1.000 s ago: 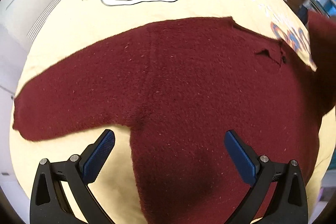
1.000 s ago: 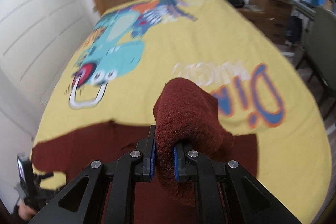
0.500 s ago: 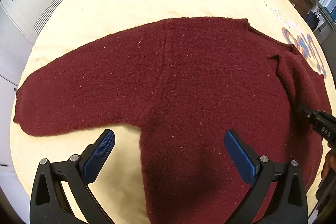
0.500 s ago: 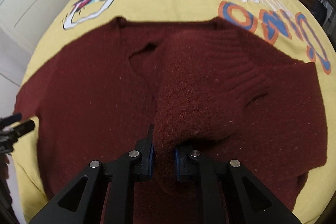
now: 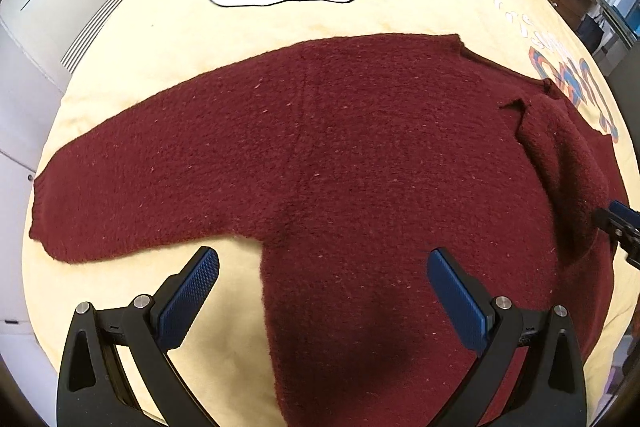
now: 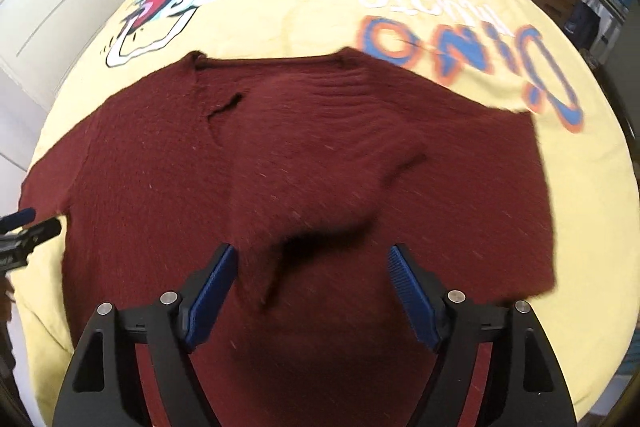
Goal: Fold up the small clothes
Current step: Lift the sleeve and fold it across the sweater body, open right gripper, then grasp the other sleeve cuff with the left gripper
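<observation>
Just let go of the sleeve onto the sweater, both claws now apart, first fold done.

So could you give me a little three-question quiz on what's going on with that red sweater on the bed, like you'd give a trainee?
1. True or false: the right tool is clamped on the maroon sweater.
2. Which sleeve lies folded over the sweater's body: A) the one on the right tool's side, B) the one on the left tool's side, C) neither?
3. Fill in: the left tool hovers with its jaws ____ above the sweater's lower part, near the underarm of the spread-out sleeve.

Key
1. False: its jaws stand apart, with the folded sleeve lying loose ahead of them.
2. A.
3. Open. The sweater lies on a yellow dinosaur bedspread.
</observation>
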The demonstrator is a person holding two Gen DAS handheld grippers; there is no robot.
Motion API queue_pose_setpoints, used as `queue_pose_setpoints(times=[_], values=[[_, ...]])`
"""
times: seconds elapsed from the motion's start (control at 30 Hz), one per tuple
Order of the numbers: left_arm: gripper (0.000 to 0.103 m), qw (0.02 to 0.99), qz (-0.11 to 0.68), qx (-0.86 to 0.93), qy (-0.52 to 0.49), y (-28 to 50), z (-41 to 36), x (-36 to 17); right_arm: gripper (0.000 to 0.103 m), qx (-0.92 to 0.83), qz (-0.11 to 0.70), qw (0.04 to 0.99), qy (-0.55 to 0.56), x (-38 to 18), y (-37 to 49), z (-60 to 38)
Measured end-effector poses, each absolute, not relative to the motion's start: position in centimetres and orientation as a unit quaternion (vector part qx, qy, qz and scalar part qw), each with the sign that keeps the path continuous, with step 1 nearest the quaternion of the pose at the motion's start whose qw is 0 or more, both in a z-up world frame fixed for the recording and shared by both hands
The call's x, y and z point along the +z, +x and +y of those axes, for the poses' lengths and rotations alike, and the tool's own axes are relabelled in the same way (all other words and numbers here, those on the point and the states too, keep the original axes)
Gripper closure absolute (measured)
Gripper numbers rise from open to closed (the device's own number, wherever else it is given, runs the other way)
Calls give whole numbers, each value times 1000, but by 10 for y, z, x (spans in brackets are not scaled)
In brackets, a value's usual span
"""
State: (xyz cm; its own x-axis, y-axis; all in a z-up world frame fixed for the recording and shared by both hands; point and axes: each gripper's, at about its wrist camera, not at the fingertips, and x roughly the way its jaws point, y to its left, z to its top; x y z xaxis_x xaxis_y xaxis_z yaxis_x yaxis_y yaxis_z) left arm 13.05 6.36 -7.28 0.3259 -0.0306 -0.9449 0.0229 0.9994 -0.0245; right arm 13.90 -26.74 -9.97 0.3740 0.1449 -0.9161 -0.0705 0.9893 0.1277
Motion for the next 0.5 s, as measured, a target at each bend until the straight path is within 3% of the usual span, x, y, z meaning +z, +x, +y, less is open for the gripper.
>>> queue_pose_setpoints(times=[0.2, 0.5], values=[[1, 812, 579, -67, 24, 139, 18, -73, 23, -14, 562, 825, 61, -109, 102, -334], [1, 811, 542, -188, 110, 160, -120, -52, 23, -63, 567, 814, 107, -127, 87, -387]])
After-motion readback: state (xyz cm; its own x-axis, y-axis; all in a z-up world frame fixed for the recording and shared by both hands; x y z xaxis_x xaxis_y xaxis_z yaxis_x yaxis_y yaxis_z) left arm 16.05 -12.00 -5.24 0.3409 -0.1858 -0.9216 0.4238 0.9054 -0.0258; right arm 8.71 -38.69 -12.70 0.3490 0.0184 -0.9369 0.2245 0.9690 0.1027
